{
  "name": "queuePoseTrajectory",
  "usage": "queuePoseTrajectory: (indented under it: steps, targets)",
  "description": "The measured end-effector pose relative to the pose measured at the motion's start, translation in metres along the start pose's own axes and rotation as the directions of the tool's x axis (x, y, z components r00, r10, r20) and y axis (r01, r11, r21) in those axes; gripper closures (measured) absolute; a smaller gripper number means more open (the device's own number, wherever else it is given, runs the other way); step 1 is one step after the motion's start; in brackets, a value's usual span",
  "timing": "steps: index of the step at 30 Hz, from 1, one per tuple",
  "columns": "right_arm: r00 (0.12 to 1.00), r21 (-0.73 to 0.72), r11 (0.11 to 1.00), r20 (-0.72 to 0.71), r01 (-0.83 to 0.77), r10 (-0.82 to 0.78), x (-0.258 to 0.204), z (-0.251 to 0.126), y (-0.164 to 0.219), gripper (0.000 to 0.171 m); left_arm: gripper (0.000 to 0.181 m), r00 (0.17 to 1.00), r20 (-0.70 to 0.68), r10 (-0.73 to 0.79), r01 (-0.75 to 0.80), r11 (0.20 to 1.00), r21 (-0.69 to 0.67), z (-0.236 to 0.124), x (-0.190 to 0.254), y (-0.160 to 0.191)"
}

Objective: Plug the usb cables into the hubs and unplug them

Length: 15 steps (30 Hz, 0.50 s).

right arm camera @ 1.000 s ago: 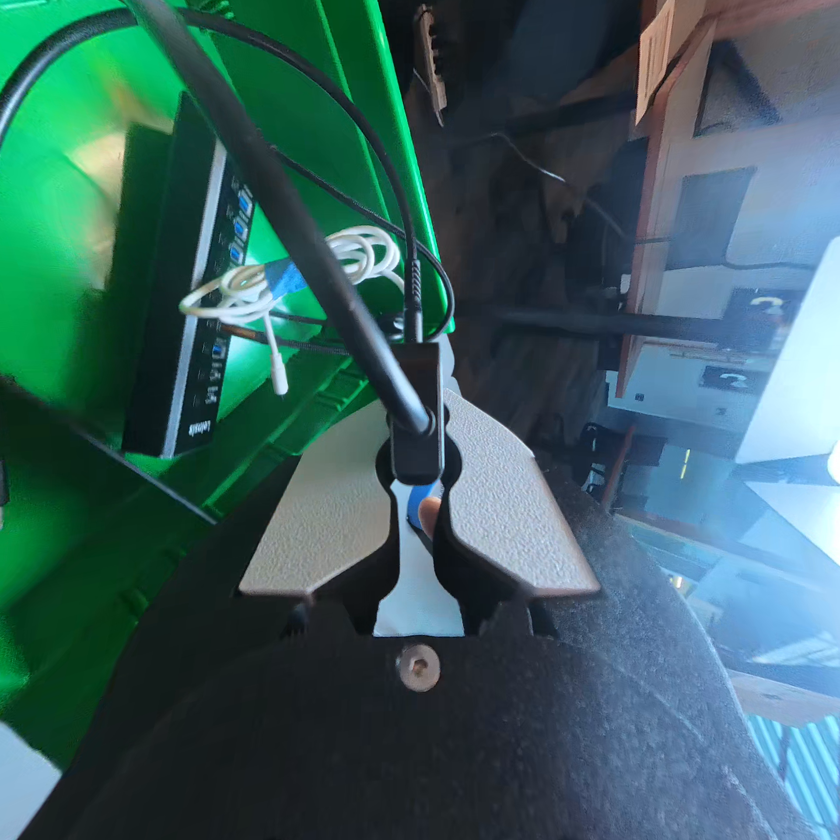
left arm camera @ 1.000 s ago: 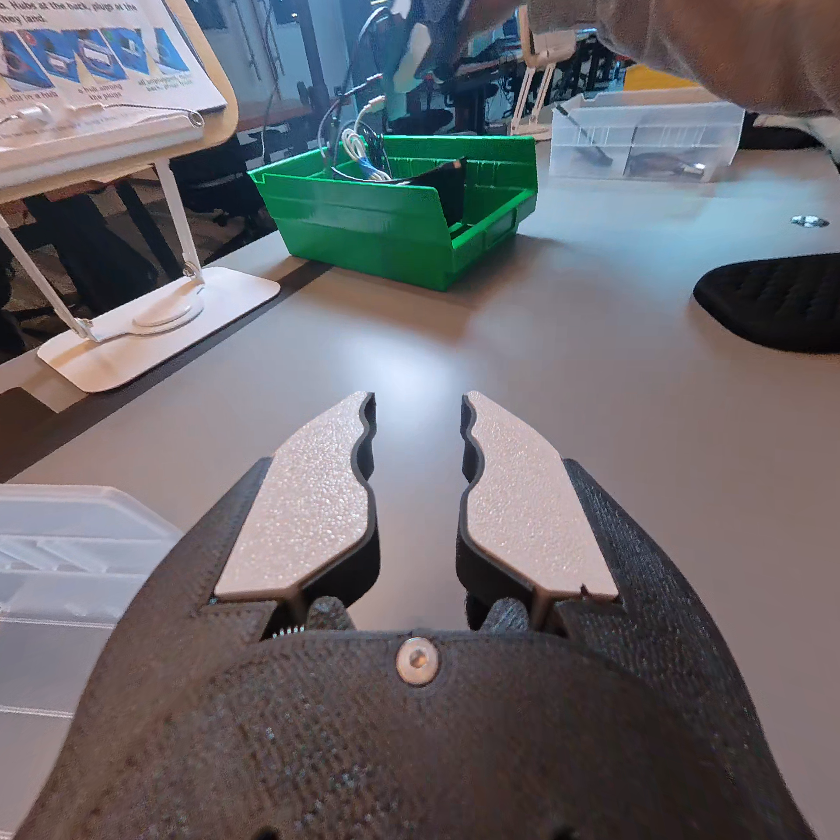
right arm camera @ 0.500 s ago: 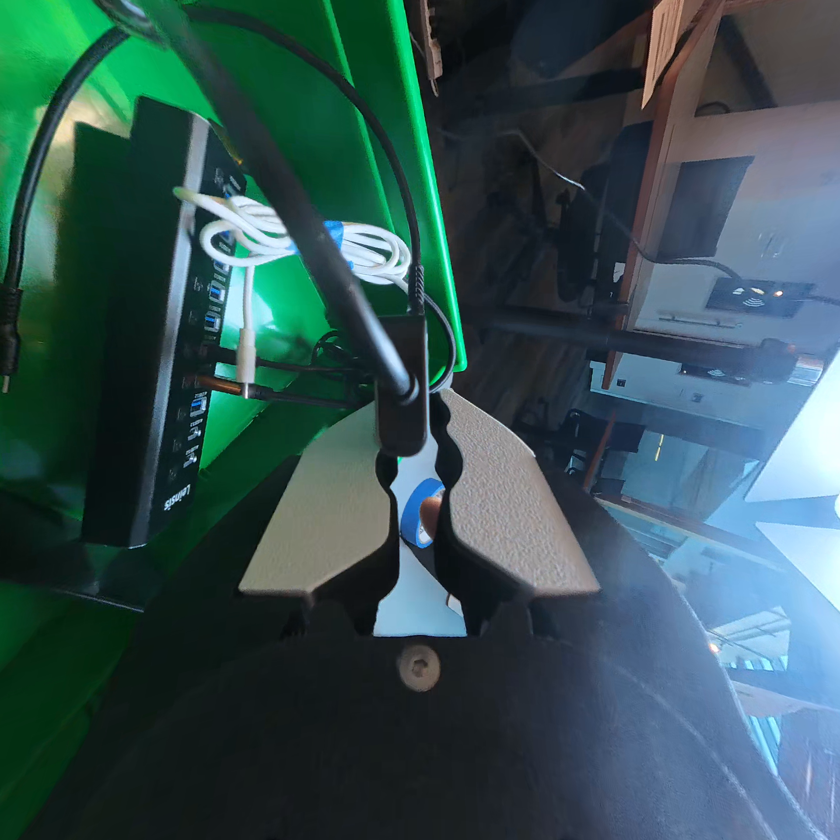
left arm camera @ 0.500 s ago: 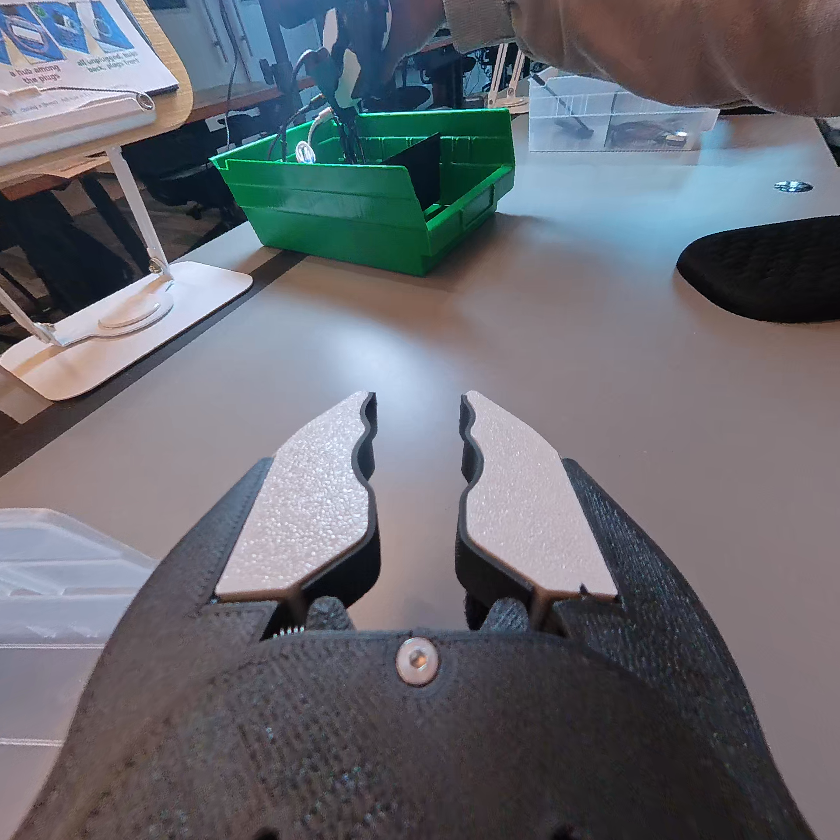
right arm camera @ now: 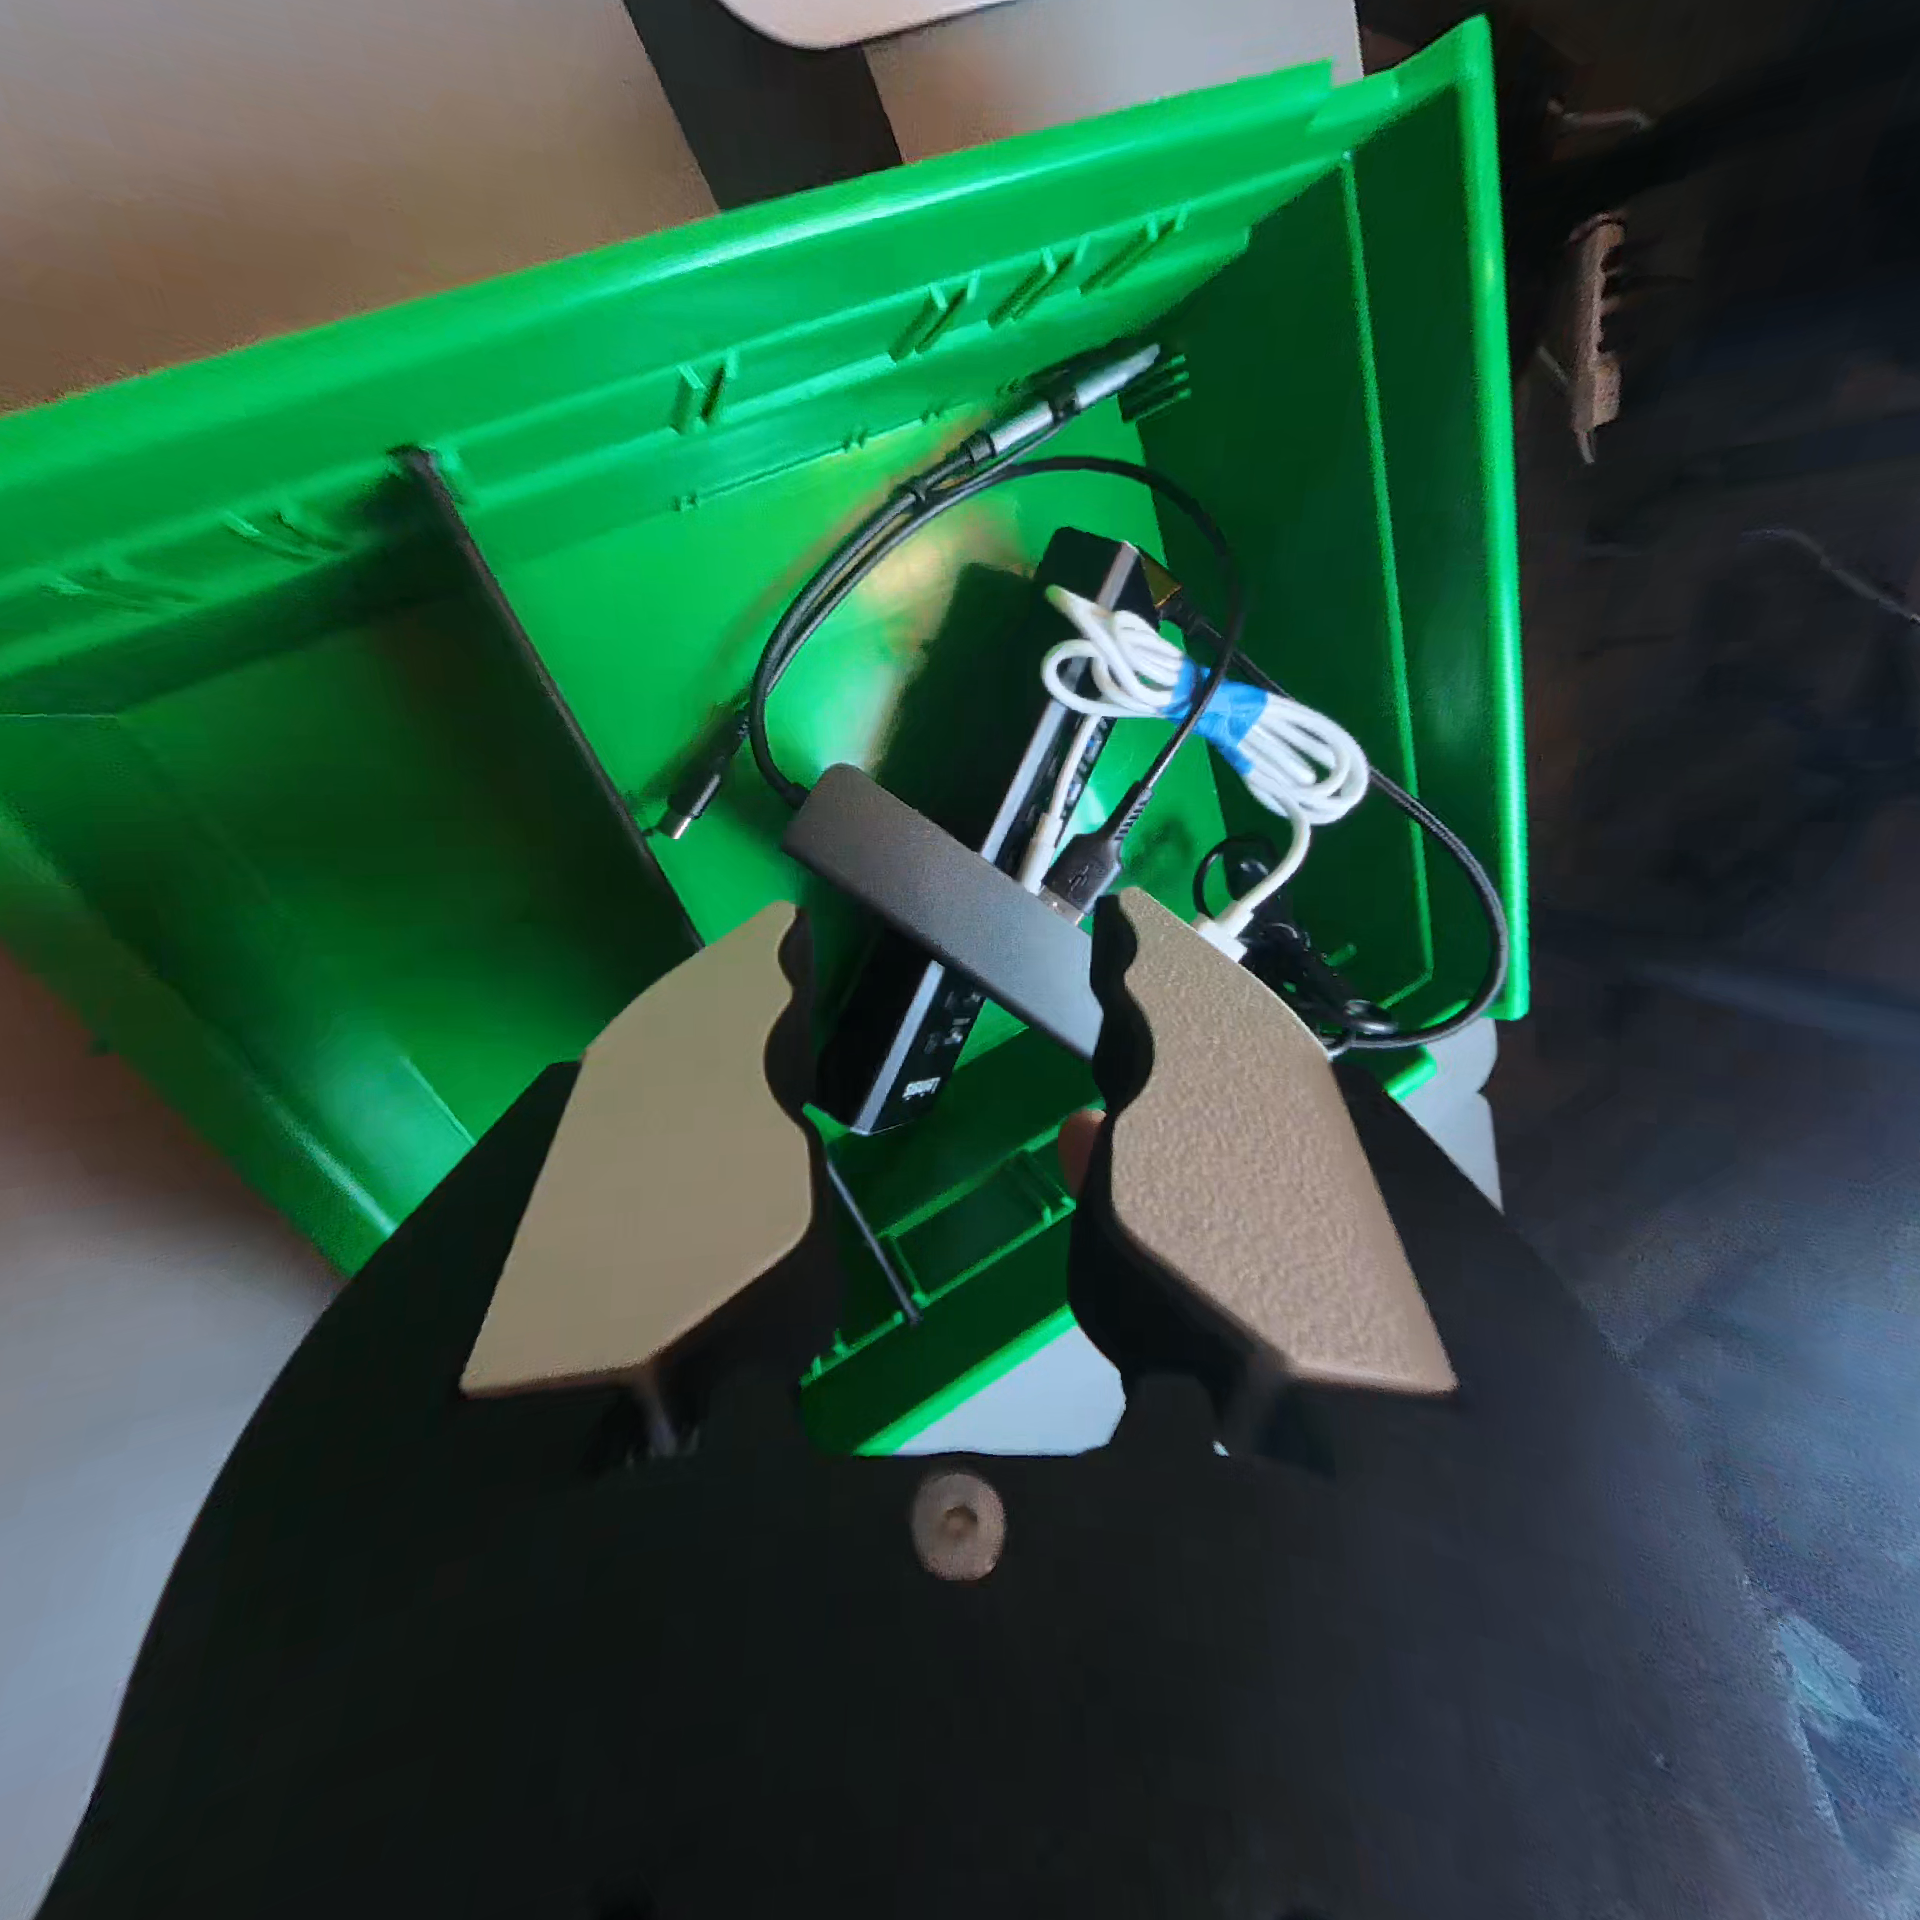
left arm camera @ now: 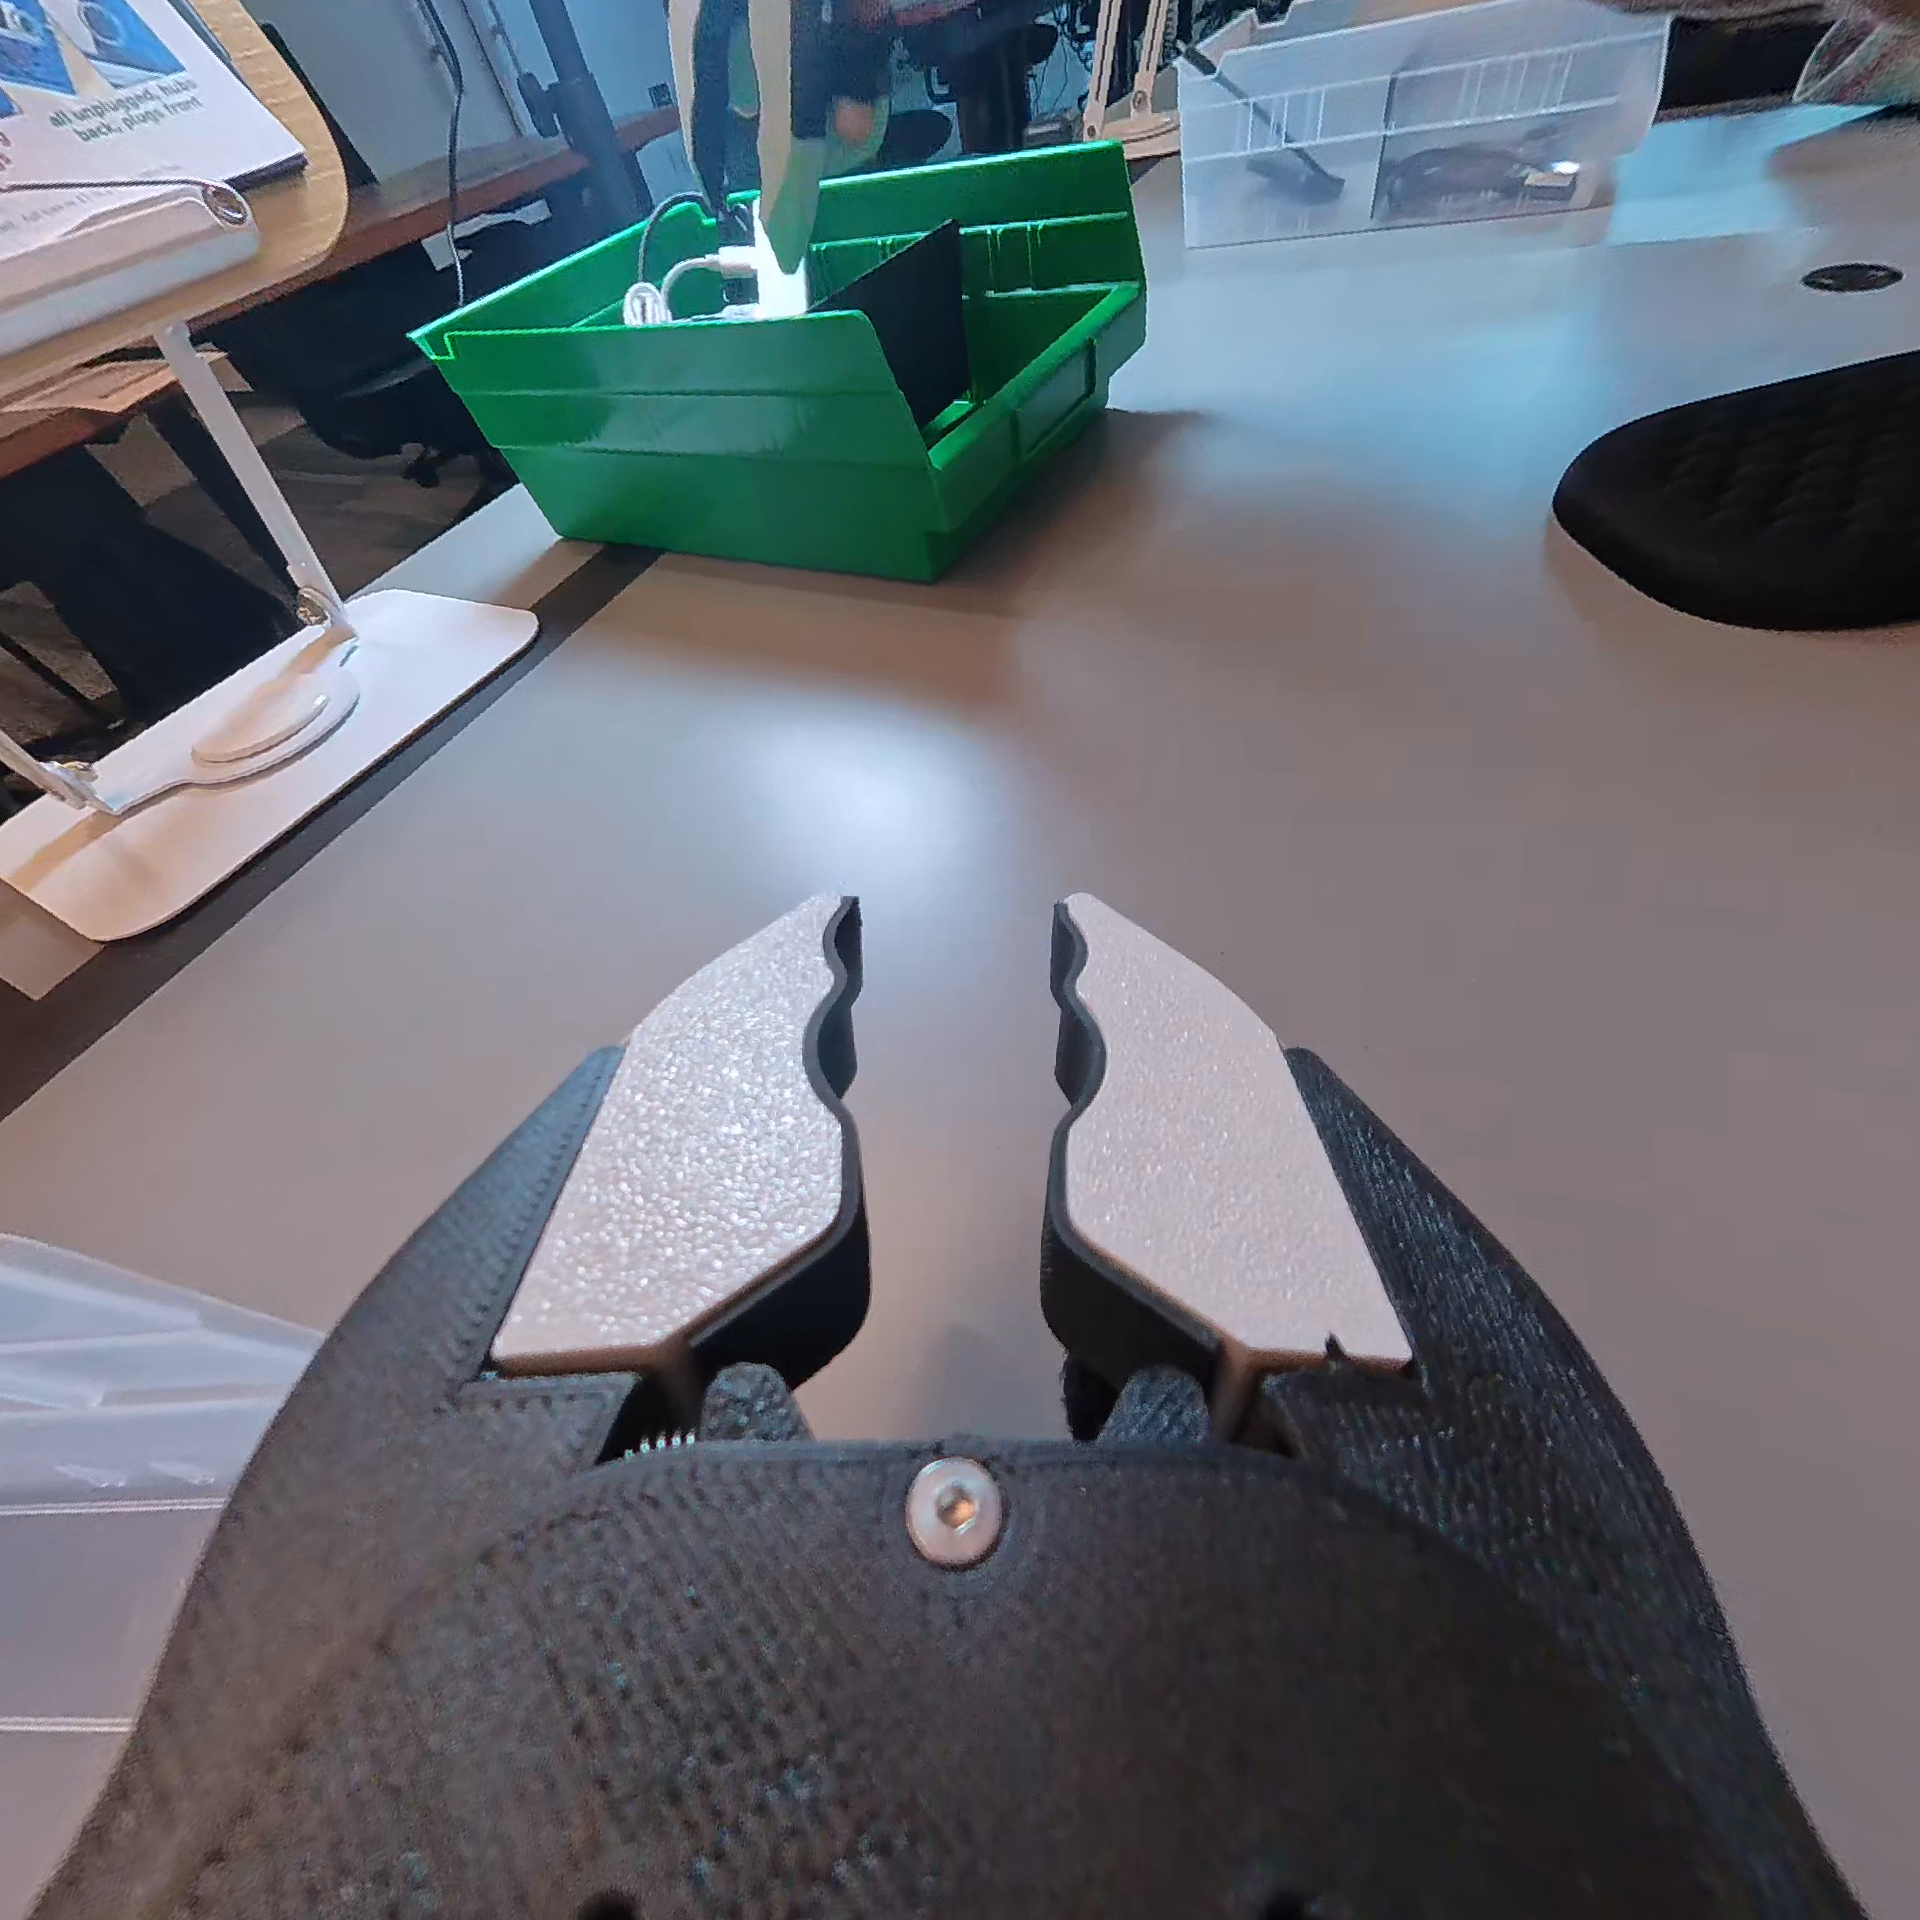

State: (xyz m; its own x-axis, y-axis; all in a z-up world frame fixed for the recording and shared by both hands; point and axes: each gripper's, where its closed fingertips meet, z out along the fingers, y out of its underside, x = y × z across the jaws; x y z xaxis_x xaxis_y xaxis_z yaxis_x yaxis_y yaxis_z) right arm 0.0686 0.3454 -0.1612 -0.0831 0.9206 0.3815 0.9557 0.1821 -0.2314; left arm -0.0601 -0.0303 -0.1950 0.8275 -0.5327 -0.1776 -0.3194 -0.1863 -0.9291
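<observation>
My right gripper [right arm camera: 956, 912] is open above the green bin [right arm camera: 623, 343]. A small grey hub [right arm camera: 914, 894] lies slantwise just under its fingertips, across a long black hub [right arm camera: 904, 1070] in the bin's right compartment. A black USB cable [right arm camera: 1091, 862] is plugged into the small hub. A white cable bundle with blue tape [right arm camera: 1216, 717] lies beside it. My left gripper [left arm camera: 956, 914] is open and empty, low over the grey table, well short of the bin [left arm camera: 748, 436]. The right gripper [left arm camera: 779, 197] shows blurred above the bin in the left wrist view.
A black divider [right arm camera: 551, 707] splits the bin; its left compartment holds nothing. A white document stand [left arm camera: 260, 707] is on the left, a black pad [left arm camera: 1745, 488] on the right, a clear box [left arm camera: 1403, 114] at the back, and another clear box [left arm camera: 125, 1403] at my near left. There is about 40 cm between the tips of the two grippers.
My right gripper has opened and let go of the small grey hub, which now rests in the bin. It has also turned to look down into the bin. My left gripper stays open, drifting slightly.
</observation>
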Motion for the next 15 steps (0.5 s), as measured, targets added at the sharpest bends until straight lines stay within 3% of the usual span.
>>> queuePoseTrajectory:
  steps: [3, 6, 10, 15]
  targets:
    - [0.999, 0.083, 0.996, -0.021, -0.024, 0.026, 0.006, -0.020, -0.004, 0.120, 0.146, 1.000, 0.004, 0.010, -0.010, 1.000, 0.001, 0.000, 0.000, -0.001]
    - [0.995, 0.273, 0.957, -0.020, -0.092, 0.102, 0.005, -0.047, -0.018, 0.122, 0.146, 1.000, 0.026, 0.014, -0.014, 1.000, 0.012, -0.004, -0.004, -0.004]
    - [0.987, 0.458, 0.875, 0.058, -0.158, 0.148, -0.027, -0.073, -0.022, 0.122, 0.144, 0.997, 0.081, -0.011, 0.008, 0.999, 0.035, -0.013, -0.017, -0.009]
    - [0.992, 0.364, 0.930, 0.126, -0.058, 0.012, -0.104, -0.056, 0.012, 0.121, 0.131, 0.980, 0.200, 0.007, 0.003, 0.999, -0.050, -0.035, -0.049, -0.010]
